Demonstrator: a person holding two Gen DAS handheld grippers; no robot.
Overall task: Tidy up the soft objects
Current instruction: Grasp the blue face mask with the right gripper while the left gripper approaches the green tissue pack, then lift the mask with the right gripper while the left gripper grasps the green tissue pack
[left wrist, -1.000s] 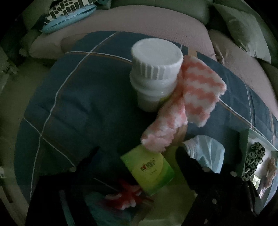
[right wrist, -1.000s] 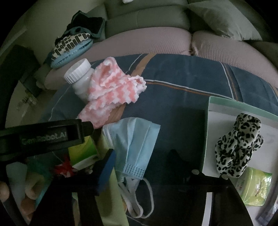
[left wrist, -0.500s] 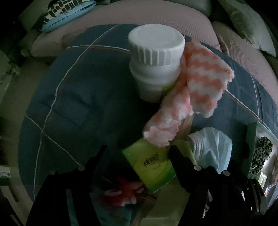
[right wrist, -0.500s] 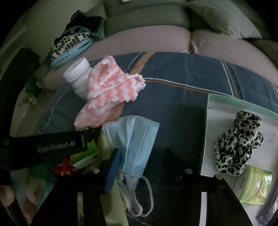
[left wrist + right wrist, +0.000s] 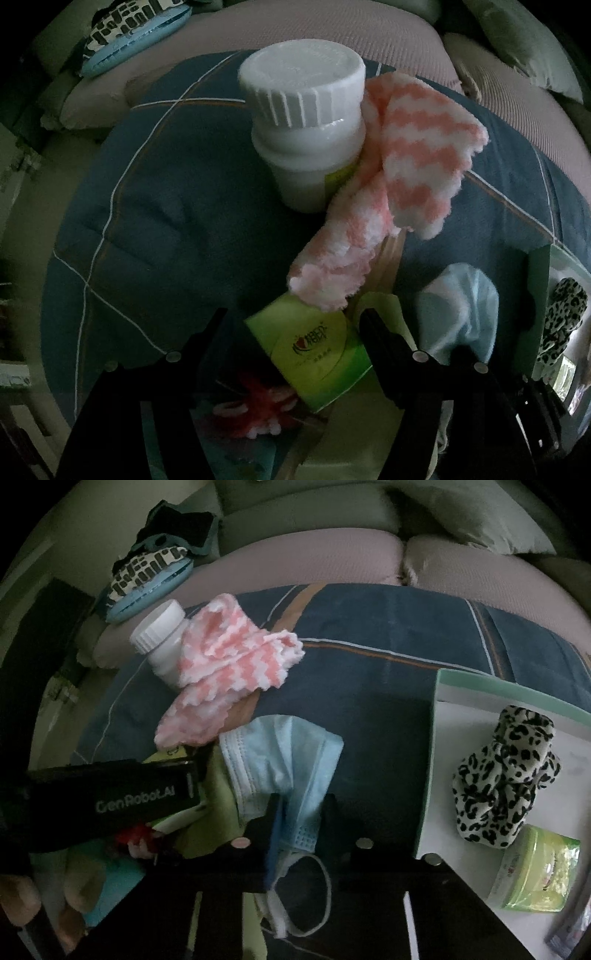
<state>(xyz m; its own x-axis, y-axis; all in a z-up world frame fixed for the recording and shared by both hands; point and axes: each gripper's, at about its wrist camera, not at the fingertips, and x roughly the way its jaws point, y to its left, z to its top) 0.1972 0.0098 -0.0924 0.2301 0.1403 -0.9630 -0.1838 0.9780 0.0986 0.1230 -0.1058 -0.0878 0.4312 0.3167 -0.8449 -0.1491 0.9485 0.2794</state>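
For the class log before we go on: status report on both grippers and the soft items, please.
Right gripper fingers just closed, pinching blue face mask. Left gripper open around green tissue pack. Pink-white cloth leans on white bottle; tray beside mask.

Light: dim, greenish.
Sofa (image 5: 306, 528): grey-green, across the top.
Cushion (image 5: 476, 513): upper right.
Blanket (image 5: 388, 642): blue, striped, mid-frame.

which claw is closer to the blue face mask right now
Right. The right claw has been closing on the blue face mask, pinching its lower edge; the left claw straddles the green tissue pack beside it.
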